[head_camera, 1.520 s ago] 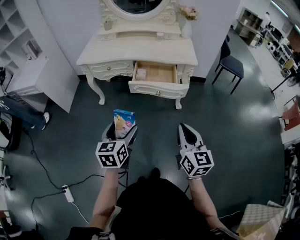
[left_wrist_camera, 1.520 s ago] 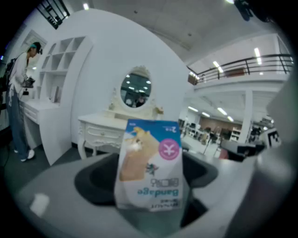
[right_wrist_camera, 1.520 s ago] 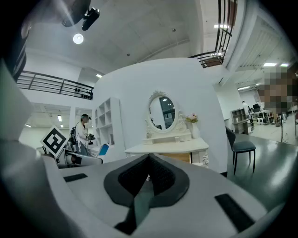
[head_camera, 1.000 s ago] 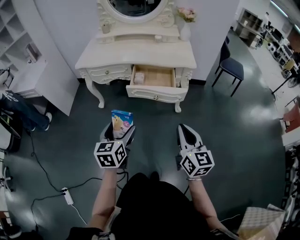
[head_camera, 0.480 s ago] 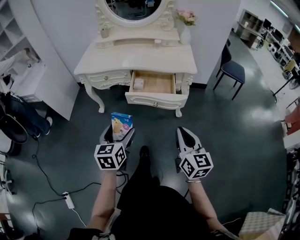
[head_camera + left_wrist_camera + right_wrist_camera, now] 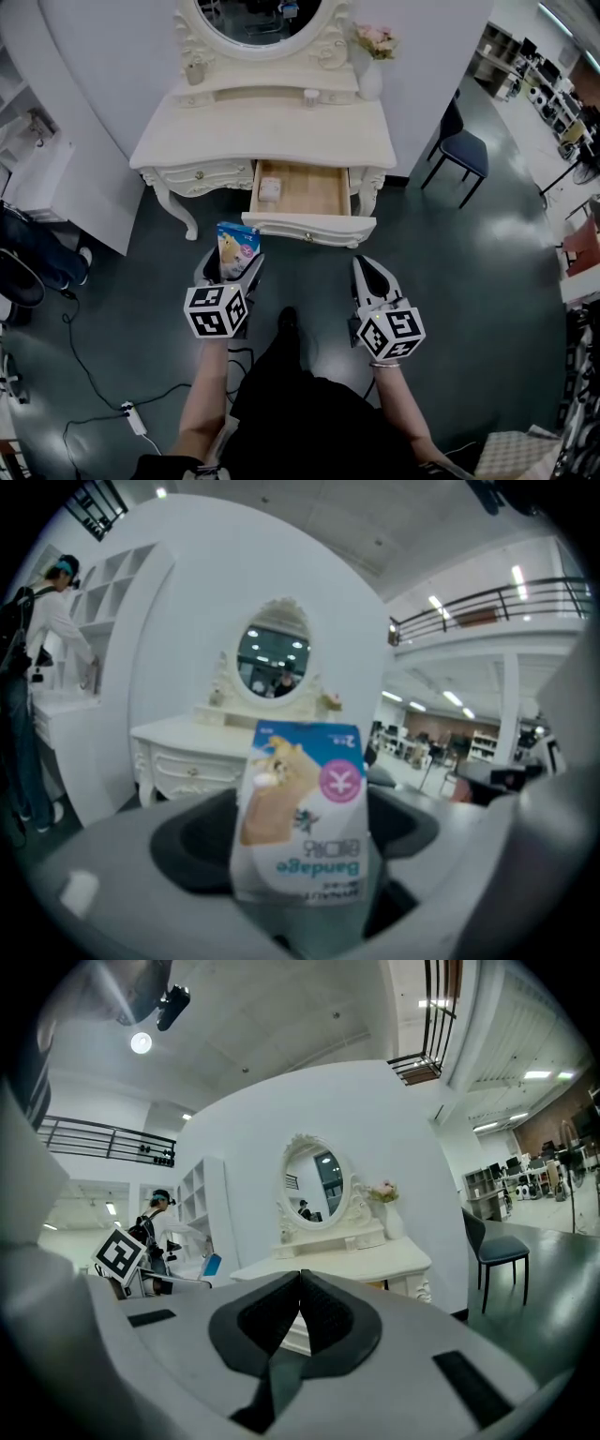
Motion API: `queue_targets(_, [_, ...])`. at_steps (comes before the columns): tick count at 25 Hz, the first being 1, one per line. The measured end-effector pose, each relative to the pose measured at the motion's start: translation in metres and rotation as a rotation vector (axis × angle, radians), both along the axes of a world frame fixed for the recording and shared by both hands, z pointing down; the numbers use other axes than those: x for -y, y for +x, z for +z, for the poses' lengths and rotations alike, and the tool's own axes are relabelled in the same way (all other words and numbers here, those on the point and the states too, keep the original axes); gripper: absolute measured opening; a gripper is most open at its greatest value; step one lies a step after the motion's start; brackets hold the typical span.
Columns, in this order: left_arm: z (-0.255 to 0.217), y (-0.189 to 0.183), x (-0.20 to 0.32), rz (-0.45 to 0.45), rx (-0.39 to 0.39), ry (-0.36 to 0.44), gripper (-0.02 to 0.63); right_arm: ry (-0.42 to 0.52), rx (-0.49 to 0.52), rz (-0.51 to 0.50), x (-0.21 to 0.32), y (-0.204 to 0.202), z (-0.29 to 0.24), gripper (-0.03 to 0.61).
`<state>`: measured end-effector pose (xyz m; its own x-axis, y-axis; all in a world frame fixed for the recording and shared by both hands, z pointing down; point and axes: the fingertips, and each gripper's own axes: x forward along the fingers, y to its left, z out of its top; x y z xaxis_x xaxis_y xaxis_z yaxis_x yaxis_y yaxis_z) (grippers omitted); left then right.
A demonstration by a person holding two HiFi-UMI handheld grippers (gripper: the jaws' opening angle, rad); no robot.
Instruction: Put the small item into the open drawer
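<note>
Left gripper (image 6: 230, 269) pinches a blue-and-white bandage packet (image 6: 237, 246); right gripper (image 6: 368, 272) is pressed together. Ahead, the cream bench (image 6: 267, 131) has an open wooden drawer (image 6: 314, 190) holding a small pale box (image 6: 270, 188).

Cream dressing table (image 6: 272, 127) on dark floor (image 6: 450, 262) — drawer (image 6: 309, 192) open (small pink box (image 6: 270, 188) inside); vase (image 6: 369, 82) on top.
</note>
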<state>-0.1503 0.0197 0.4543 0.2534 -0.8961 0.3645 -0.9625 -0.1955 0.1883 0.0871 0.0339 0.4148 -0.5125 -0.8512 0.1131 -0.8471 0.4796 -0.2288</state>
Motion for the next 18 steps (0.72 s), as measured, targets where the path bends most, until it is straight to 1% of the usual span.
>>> queue_targets(3, [-0.001,-0.006,0.036,0.015,0.003,-0.003,0.433,-0.004,-0.007,0.015,0.035,-0.005,-0.002,0.005])
queue_targets(7, [0.001,-0.013,0.08,0.048,0.024,-0.016,0.433,-0.016,-0.014,0.036,0.076,-0.014,-0.001,0.005])
queue_targets(10, [-0.002,-0.019,0.115,0.068,0.03,-0.009,0.433,-0.018,-0.015,0.054,0.106,-0.021,-0.002,0.005])
queue_targets(18, [-0.009,-0.038,0.196,0.111,0.048,0.014,0.433,-0.042,-0.022,0.105,0.164,-0.03,0.004,0.005])
